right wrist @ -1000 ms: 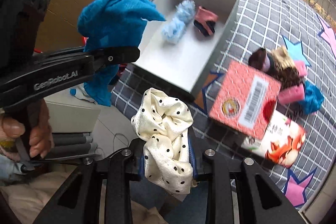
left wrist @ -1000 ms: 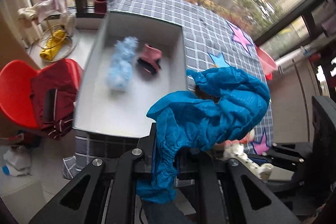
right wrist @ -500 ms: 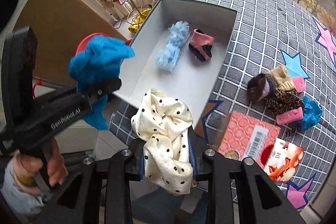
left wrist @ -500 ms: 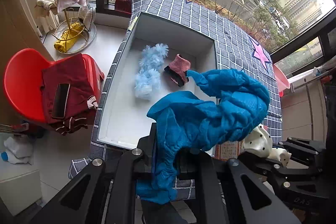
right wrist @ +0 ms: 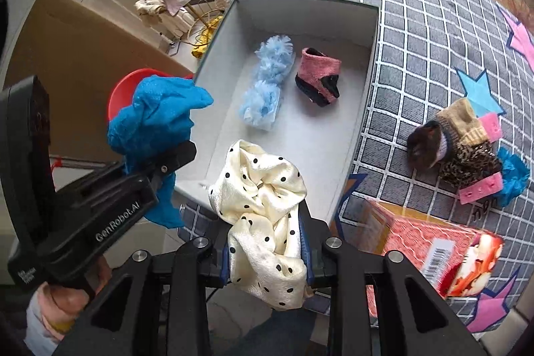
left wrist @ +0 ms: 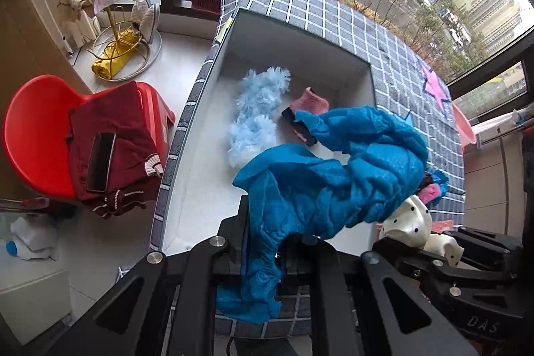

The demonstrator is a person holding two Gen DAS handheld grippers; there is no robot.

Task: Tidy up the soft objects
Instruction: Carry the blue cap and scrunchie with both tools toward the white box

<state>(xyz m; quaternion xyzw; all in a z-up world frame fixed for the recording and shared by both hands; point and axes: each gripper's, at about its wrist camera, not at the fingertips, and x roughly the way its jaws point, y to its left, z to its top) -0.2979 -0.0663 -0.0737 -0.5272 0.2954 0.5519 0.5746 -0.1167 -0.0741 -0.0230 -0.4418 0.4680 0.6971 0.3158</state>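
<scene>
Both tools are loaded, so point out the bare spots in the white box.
The white box has bare floor in its near half, between the fluffy light-blue piece and the near wall. The far end behind the pink-and-black sock is tight. Outside, the scrunchie heap and packets crowd the cloth.

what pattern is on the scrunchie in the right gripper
Cream satin with black polka dots; the right wrist view shows it best.

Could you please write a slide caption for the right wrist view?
Right gripper clamps a cream polka-dot scrunchie near the white box; left gripper carries a blue one.
</scene>
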